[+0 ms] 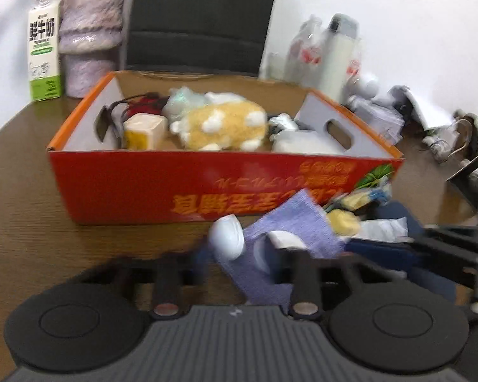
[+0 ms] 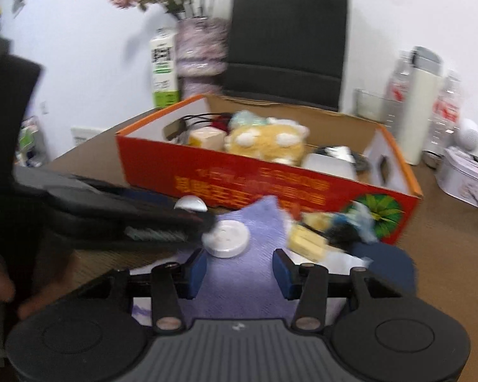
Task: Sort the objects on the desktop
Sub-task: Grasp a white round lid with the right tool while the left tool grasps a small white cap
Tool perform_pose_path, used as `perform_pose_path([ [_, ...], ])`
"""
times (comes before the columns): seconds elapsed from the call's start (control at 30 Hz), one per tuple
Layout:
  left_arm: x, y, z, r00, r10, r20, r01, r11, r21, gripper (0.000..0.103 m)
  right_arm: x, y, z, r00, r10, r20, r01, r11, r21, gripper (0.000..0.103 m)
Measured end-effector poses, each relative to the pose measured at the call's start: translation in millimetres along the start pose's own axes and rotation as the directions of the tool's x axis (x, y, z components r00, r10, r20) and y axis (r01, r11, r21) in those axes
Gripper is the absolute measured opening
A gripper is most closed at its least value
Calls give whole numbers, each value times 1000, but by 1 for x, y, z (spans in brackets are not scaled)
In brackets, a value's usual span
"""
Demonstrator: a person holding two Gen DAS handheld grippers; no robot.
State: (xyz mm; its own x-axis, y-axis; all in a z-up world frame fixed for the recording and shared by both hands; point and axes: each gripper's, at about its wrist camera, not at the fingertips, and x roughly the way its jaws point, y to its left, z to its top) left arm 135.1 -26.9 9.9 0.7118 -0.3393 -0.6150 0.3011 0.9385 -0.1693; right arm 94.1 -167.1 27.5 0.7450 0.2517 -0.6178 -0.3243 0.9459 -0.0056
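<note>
Far left on the worktop (image 1: 22, 191): milk carton (image 1: 44, 47) and a mauve textured vase (image 1: 90, 38) standing just beside each other, black chair back (image 1: 204, 16) behind. Center: orange cardboard box (image 1: 143, 184), open top, holding a cream cube (image 1: 145, 130), a yellow-and-white plush toy (image 1: 226, 125), a pale green fluffy item (image 1: 183, 102), dark cables at its left end and something white at the right end. In front of the box, a lilac cloth (image 2: 239, 273) lies on the worktop with a white round puck (image 2: 226, 238) on it; yellow and blue small items (image 2: 331, 229) piled just right of the puck, against the box front, blurred. Left tool (image 2: 207, 222) comes in from the left in the right wrist view, tips at the puck; left wrist view shows the puck (image 1: 228, 238) between its fingers but motion blur hides the pads, so cannot tell whether it pinches or just touches. Right tool (image 2: 239, 269) hovers low over the cloth, jaws spread wide, blue pads (image 2: 197, 273) either side of bare cloth, nothing held. Far right: white flask (image 1: 337, 54) among clear plastic bottles, a white ball (image 2: 468, 133), a silver tin (image 2: 465, 175), other clutter too blurred to name.
</note>
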Motion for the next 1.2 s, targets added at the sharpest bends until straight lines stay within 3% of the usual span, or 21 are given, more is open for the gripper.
perform_pose_path([
  [0.07, -6, 3, -1, 999, 43, -4, -43, 999, -7, 10, 12, 3, 5, 1000, 4, -7, -4, 1000, -9, 43],
  [0.17, -18, 19, -3, 999, 37, 14, -36, 996, -86, 10, 30, 2, 12, 999, -11, -40, 12, 1000, 21, 43],
  [0.3, -47, 27, -14, 992, 117, 40, -111, 984, -138, 10, 35, 3, 10, 1000, -17, -26, 18, 999, 43, 37],
  [0.47, -92, 21, -42, 984, 168, 60, -156, 973, -169, 10, -14, 9, 7, 994, -48, 102, 42, 997, 62, 37],
  [0.6, -118, 12, -65, 978, 207, 39, -196, 962, -190, 10, -54, 15, -16, 993, -31, 110, 20, 995, 100, 37],
  [0.93, -158, -30, -105, 985, 158, 64, -149, 981, -124, 10, -119, 51, -84, 997, -59, 47, 55, 995, 82, 37],
  [1.2, -185, -50, -116, 984, 144, 106, -134, 987, -92, 10, -153, 56, -88, 992, -78, 98, 69, 994, 90, 37],
])
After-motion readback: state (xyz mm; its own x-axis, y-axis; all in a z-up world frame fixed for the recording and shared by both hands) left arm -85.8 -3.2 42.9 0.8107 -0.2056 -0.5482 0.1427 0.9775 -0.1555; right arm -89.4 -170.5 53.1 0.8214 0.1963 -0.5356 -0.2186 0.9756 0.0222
